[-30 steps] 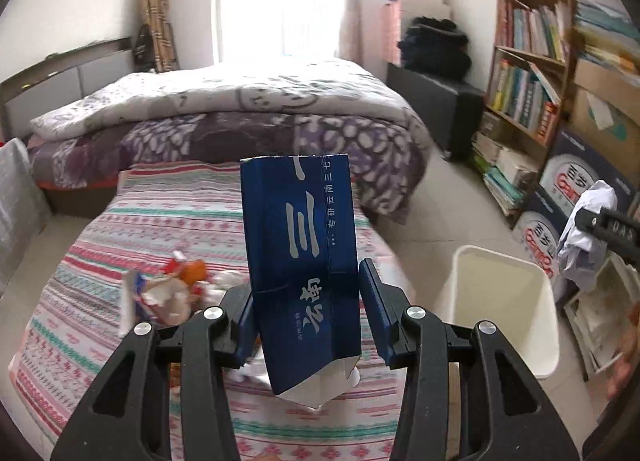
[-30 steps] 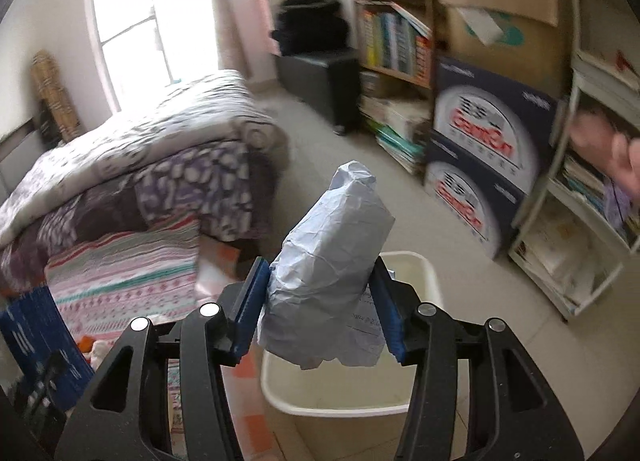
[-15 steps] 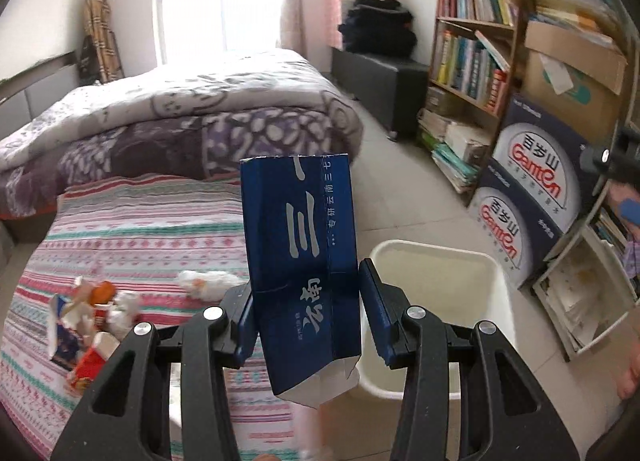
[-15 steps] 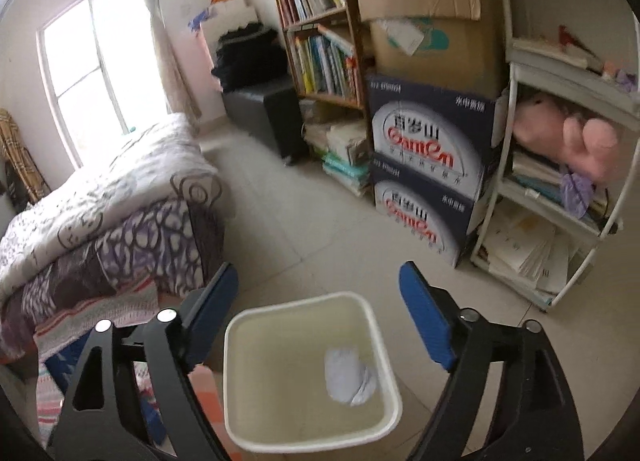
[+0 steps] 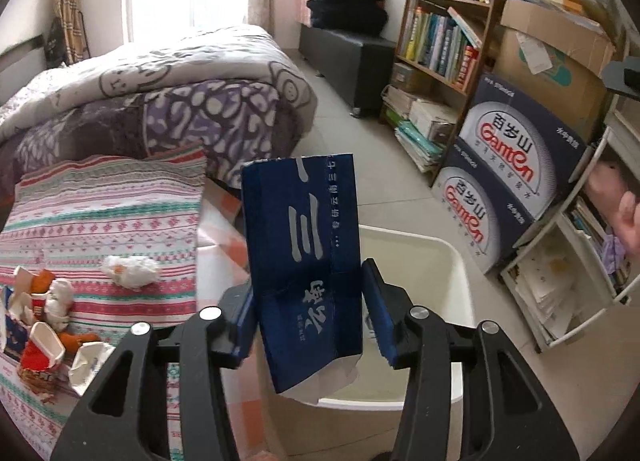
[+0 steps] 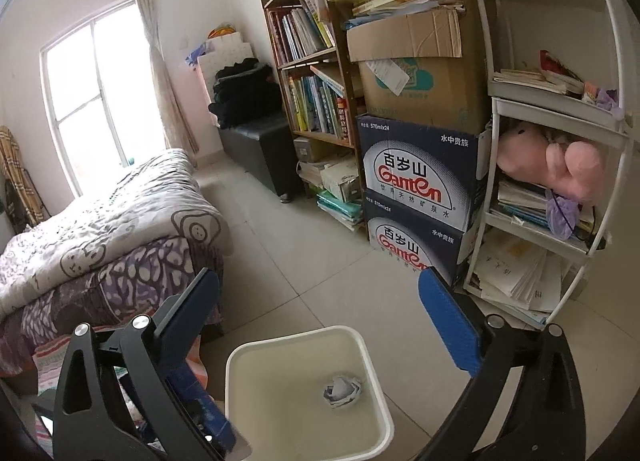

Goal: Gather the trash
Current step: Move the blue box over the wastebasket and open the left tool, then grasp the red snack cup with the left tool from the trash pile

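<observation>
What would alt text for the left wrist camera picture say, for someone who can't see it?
A dark blue paper packet stands between the left tongs, whose jaws have just been opening, right over a white bin. Behind it, crumpled wrappers lie on a striped cloth by a quilted bed, with bookshelves at the right.

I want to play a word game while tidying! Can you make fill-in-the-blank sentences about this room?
1. The crumpled paper ball lies ___ the white bin.
2. The packet above the bin is coloured ___.
3. The plush toy on the white shelf is ___.
Missing words: inside; blue; pink.
</observation>
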Demonstrator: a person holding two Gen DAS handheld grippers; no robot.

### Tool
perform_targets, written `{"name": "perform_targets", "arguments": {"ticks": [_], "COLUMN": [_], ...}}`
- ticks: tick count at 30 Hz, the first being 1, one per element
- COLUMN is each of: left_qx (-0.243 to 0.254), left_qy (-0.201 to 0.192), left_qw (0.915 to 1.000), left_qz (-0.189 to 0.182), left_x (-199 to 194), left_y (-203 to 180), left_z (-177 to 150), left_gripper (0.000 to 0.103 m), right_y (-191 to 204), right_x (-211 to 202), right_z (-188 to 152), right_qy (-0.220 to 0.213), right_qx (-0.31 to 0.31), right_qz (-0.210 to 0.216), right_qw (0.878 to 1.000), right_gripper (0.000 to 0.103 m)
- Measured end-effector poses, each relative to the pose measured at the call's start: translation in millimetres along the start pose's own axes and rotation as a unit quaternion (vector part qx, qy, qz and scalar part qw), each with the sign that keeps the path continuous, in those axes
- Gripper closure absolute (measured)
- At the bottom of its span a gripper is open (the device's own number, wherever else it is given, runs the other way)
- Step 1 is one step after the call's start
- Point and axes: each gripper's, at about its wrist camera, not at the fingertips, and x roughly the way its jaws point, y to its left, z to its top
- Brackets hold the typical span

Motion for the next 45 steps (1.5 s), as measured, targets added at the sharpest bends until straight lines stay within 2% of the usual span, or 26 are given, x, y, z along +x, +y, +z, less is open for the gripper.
{"name": "perform_targets", "arguments": {"ticks": [5, 9, 12, 20, 26, 36, 45], "left_qx": [0.002, 0.007, 0.015, 0.037, 0.037, 0.002, -0.028], "left_qy": [-0.006, -0.009, -0.020, -0.053, -0.063, -0.059, -0.057], "left_qw": [1.0000, 0.9999, 0.9995, 0.9954, 0.9908, 0.9816, 0.9735], "left_qz": [-0.007, 0.003, 0.019, 0.070, 0.114, 0.181, 0.220], "left_x": [-4, -10, -18, -49, -67, -86, -102], "left_y": [-2, 3, 10, 41, 70, 129, 177], "left_z": [4, 4, 4, -3, -11, -26, -32], "left_gripper": [0.037, 0.036, 0.032, 0.031, 0.027, 0.026, 0.026], "right_y": [6, 13, 20, 48, 72, 121, 158], "right_x": [-4, -7, -8, -17, -23, -35, -42], "right_z": [0, -2, -5, -20, -35, -67, -92], "right_qy": [-0.009, -0.013, -0.010, -0.014, -0.012, -0.009, 0.004], "right_qx": [-0.006, -0.013, -0.018, -0.056, -0.086, -0.148, -0.183], "right_qz": [-0.001, 0.002, 0.007, 0.026, 0.042, 0.070, 0.096], "right_qw": [1.000, 1.000, 1.000, 0.998, 0.995, 0.986, 0.978], "right_gripper": [0.007, 0.007, 0.007, 0.007, 0.007, 0.007, 0.007]}}
